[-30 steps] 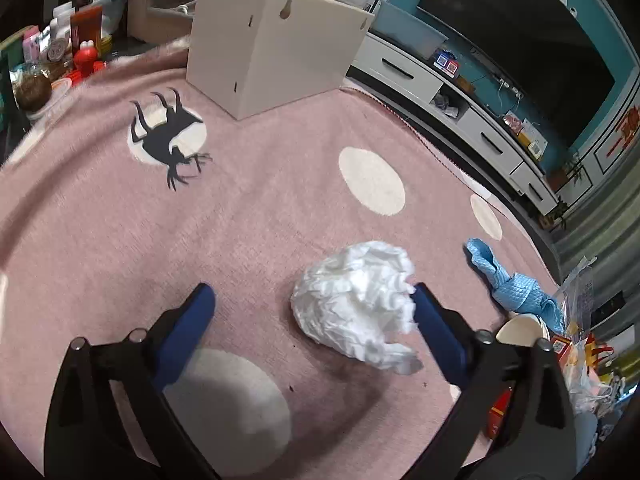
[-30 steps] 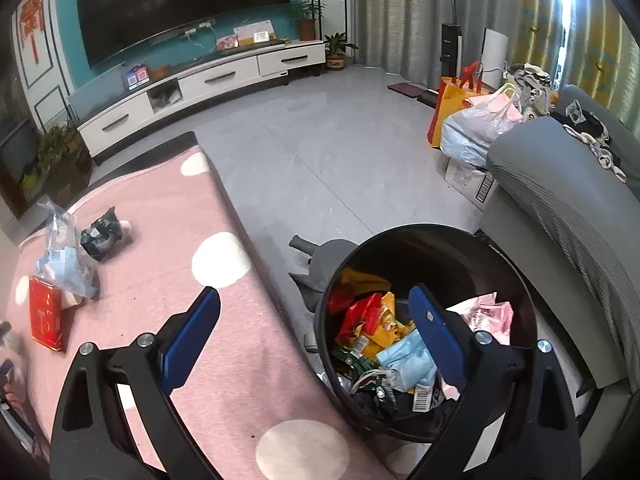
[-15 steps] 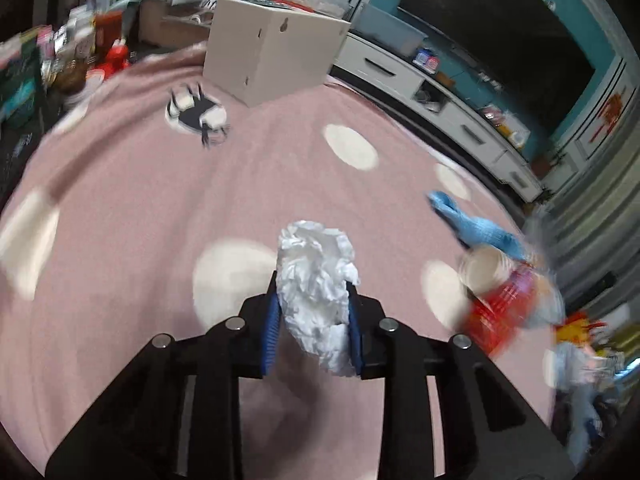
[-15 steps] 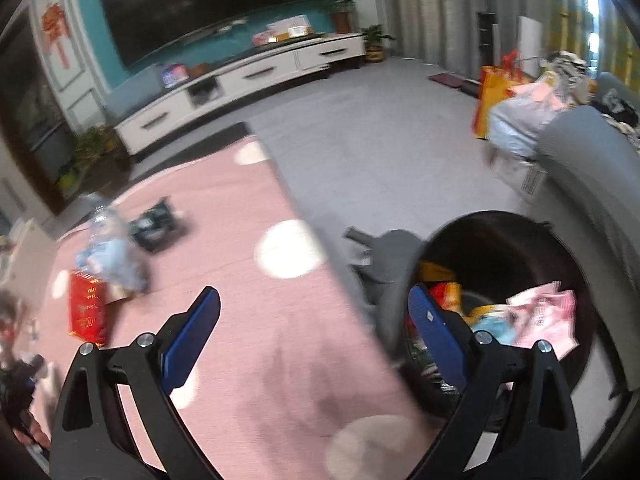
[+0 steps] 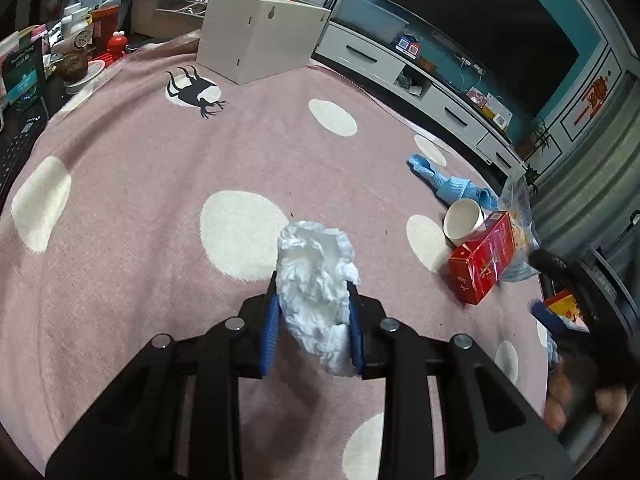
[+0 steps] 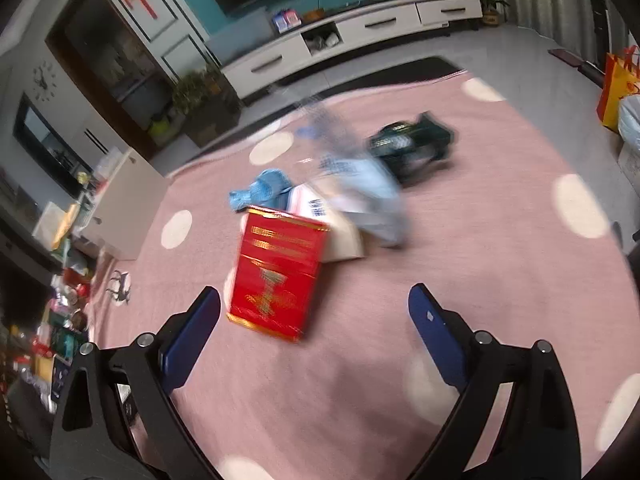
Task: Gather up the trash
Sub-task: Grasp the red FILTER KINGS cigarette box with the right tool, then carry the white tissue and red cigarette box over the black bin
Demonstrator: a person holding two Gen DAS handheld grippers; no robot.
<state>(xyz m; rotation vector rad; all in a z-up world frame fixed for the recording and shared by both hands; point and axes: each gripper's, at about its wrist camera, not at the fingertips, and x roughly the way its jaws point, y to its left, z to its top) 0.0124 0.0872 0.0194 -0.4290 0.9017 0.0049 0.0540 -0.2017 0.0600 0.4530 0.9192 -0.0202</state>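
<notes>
My left gripper (image 5: 314,300) is shut on a crumpled white tissue (image 5: 316,276) and holds it above the pink dotted rug (image 5: 140,208). My right gripper (image 6: 314,312) is open and empty, hovering over the rug just short of a red box (image 6: 276,272), which also shows in the left wrist view (image 5: 482,264). Beside the box lie a paper cup (image 5: 464,222), a blue cloth (image 5: 448,182) and a clear plastic bag (image 6: 360,196). A dark green wrapper (image 6: 412,146) lies farther back.
A white box (image 5: 260,32) stands at the rug's far side. Cluttered items (image 5: 48,64) line the left edge. A white TV cabinet (image 6: 352,36) runs along the back wall. A dark blurred shape (image 5: 580,292) sits at the right.
My left gripper closed on the tissue and lifted it off the rug. My right gripper swung left, away from the black trash bin, toward the red box.
</notes>
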